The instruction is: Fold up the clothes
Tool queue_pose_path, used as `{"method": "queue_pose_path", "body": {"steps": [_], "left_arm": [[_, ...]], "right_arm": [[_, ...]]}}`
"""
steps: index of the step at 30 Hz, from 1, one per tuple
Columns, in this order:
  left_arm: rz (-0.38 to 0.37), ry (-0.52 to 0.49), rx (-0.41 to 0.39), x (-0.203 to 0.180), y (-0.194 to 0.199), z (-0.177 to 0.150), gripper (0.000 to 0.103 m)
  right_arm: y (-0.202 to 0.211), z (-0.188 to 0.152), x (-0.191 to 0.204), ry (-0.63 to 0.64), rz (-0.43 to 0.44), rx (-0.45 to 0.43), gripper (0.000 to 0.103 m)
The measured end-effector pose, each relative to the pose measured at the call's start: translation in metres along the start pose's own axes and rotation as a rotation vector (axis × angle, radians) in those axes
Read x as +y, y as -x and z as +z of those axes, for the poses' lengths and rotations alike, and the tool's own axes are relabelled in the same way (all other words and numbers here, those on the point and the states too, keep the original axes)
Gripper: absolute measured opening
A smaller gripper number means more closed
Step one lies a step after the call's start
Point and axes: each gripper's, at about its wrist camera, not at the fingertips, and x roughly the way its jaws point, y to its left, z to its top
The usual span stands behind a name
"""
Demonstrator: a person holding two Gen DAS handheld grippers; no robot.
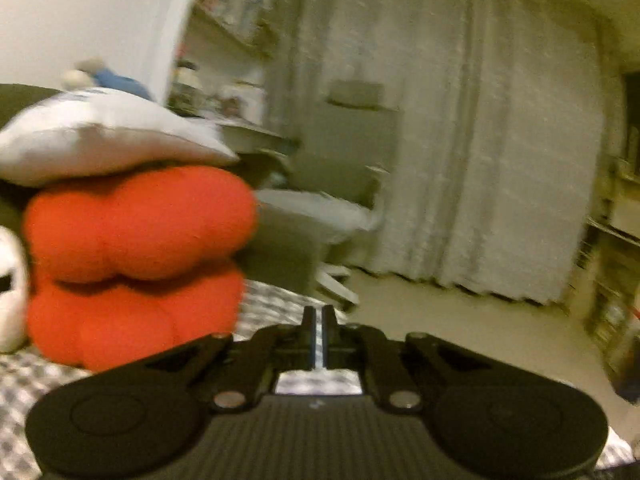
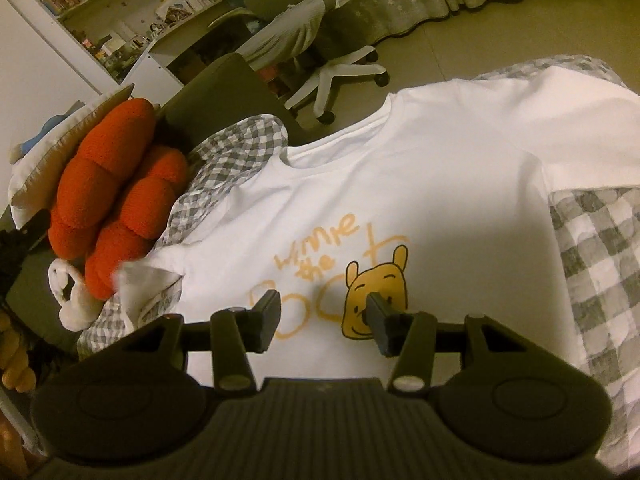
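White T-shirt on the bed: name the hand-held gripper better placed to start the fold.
Right. The right hand-held gripper hangs open directly over the white T-shirt. The left hand-held gripper is shut, facing the curtain.

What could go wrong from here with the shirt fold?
1. The left gripper is nearly shut and points at the room, not at the white T-shirt; it may have to reach for an edge unseen.
2. The shirt's sleeve is crumpled beside the red cushion, so a fold could trap that wrinkle.
3. The right gripper, open above the print, might pinch the checkered bedding too.
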Motion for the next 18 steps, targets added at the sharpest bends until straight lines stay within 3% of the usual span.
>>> {"method": "queue_pose_path", "body": {"steps": [4, 8, 12, 18], "left_arm": [[-0.002, 0.018, 0.058, -0.001, -0.005, -0.010, 0.006], [0.032, 0.189, 0.148, 0.033, -0.008, -0.020, 0.038], [0.102, 0.354, 0.192, 0.070, -0.007, -0.026, 0.045], [0.215, 0.581, 0.254, 0.123, -0.006, -0.049, 0.046]], "right_arm": [[0.000, -0.002, 0.000, 0.005, 0.006, 0.005, 0.052], [0.000, -0.004, 0.000, 0.018, 0.009, 0.011, 0.053], [-0.002, -0.005, 0.001, 0.028, 0.014, 0.014, 0.055], [-0.005, -0.007, 0.004, 0.038, 0.019, 0.022, 0.055]]}}
